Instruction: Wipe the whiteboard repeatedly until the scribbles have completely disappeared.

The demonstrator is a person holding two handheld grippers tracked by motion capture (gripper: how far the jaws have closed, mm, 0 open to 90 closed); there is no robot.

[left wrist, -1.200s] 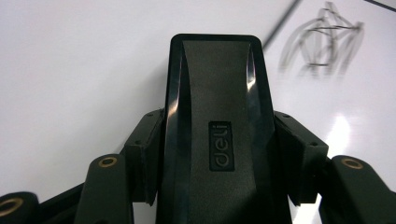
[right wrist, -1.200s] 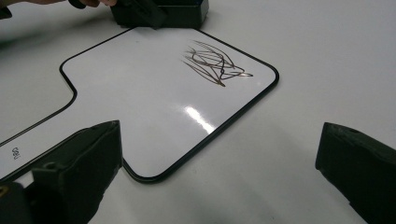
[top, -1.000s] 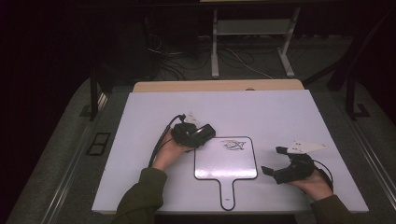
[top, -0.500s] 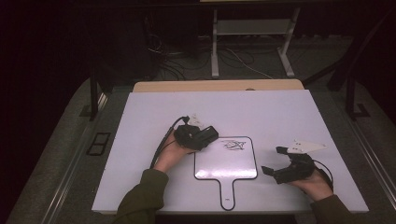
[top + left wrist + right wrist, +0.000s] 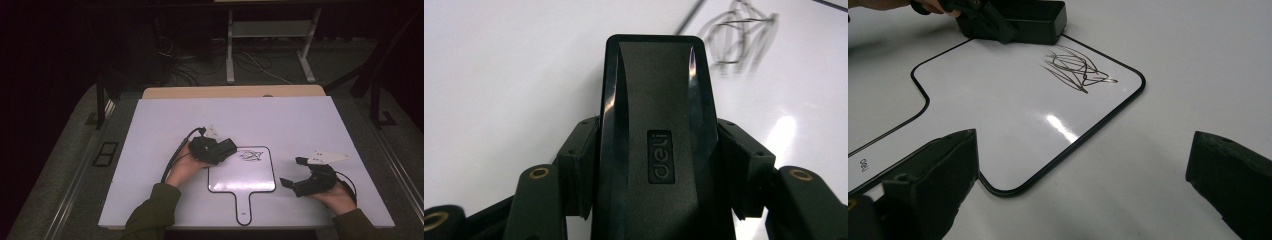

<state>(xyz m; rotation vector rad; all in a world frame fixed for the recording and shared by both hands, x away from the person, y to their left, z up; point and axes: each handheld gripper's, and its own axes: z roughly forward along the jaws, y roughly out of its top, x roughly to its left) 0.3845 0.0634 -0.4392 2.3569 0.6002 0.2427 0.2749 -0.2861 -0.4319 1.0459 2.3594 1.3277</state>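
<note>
A handled whiteboard [image 5: 241,175] lies on the table [image 5: 150,130] near its front edge, handle toward that edge. A scribble [image 5: 251,155] sits at the board's far edge. An eraser [image 5: 225,148] rests at the board's far-left corner, left of the scribble.

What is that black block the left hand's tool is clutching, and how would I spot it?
On the white table lies a small paddle-shaped whiteboard with a black rim and a handle. At its top left corner the left gripper clamps a black eraser, next to the dark scribble. It is the sole block there, stamped "deli".
</note>
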